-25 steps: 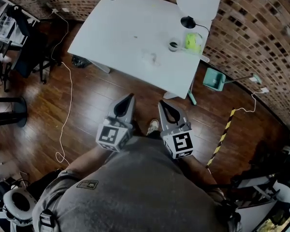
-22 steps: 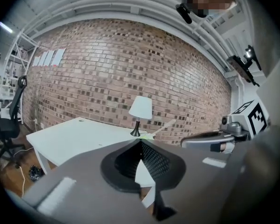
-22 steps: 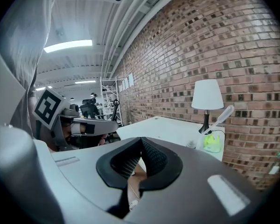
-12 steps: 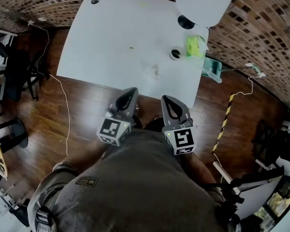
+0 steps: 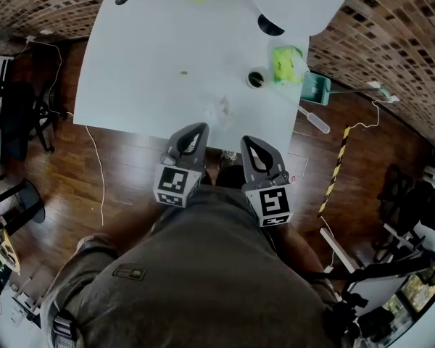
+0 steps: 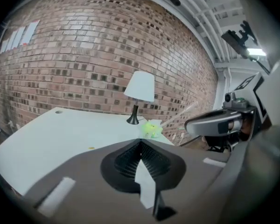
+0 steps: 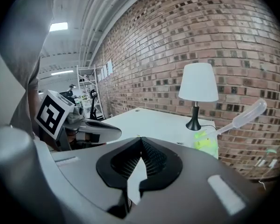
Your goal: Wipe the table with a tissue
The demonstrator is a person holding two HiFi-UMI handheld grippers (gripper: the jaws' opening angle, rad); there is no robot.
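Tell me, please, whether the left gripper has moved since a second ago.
Yes. The left gripper has come toward the white table: its tips were over the floor, well short of the near edge, and now reach it.

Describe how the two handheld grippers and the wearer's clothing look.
The left gripper and right gripper match: grey tapering shells around a black teardrop-shaped recess lined with ribbed black pads. Pale rectangular strips mark each body, and a white cube printed with black square markers sits at each rear. No cables show on them. The person wears a grey-brown shirt with a small patch.
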